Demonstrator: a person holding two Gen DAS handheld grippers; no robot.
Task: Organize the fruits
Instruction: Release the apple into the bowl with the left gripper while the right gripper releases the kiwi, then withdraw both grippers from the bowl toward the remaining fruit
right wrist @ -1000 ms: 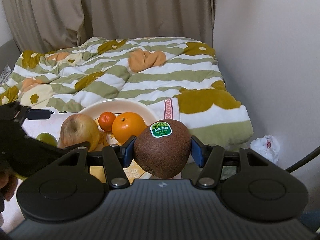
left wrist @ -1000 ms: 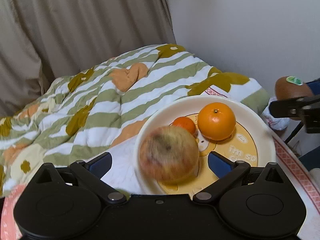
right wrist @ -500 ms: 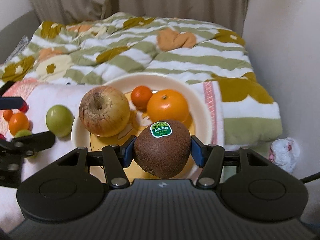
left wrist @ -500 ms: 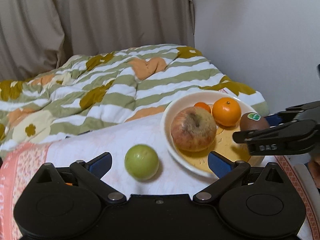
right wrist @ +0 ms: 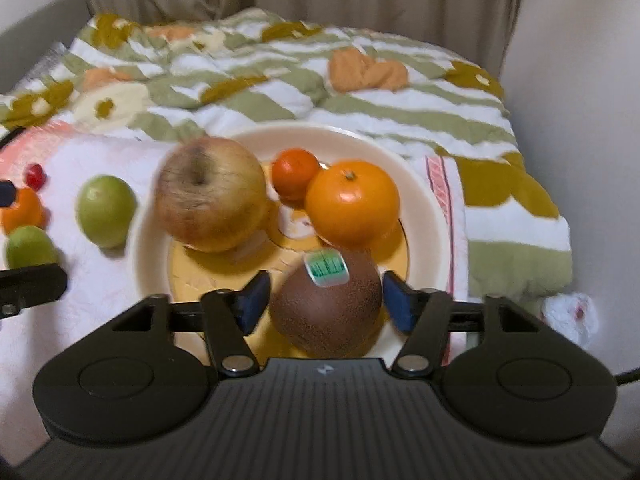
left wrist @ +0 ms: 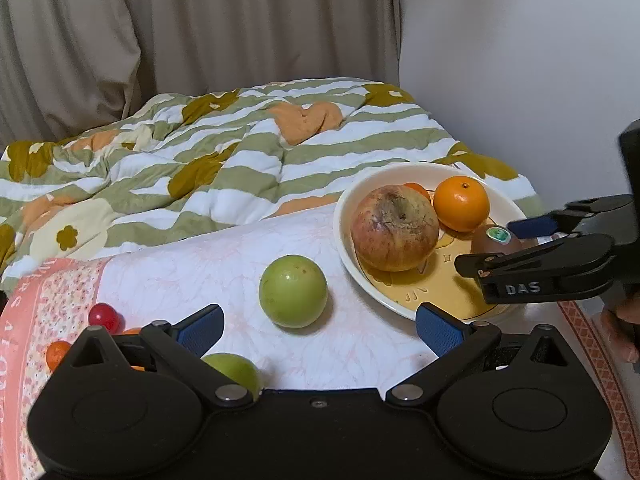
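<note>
A cream plate [right wrist: 424, 208] holds a blotchy apple [right wrist: 210, 194], an orange [right wrist: 352, 202], a small mandarin [right wrist: 295, 172] and a brown kiwi [right wrist: 326, 308] with a green sticker. My right gripper [right wrist: 325, 300] straddles the kiwi, which rests on the plate. Its jaws are opening, and a gap shows between each blue pad and the fruit. In the left wrist view my left gripper [left wrist: 319, 328] stands open with nothing in it, just short of a green fruit [left wrist: 293, 297] on the white cloth. The plate [left wrist: 344, 216] lies to its right, with the right gripper [left wrist: 492, 246] over the kiwi [left wrist: 496, 240].
A second green fruit [left wrist: 236, 368], small orange fruits [left wrist: 56, 354] and a red one [left wrist: 105, 316] lie by the left fingers. A striped quilt [left wrist: 240, 168] spreads behind, with curtain and wall beyond. A hand [left wrist: 624, 332] shows at the right edge. A white bag [right wrist: 572, 316] lies below right.
The right gripper came down over the plate with the kiwi and its pads have parted from it. The left gripper drew back to the left, away from the apple in the plate.
</note>
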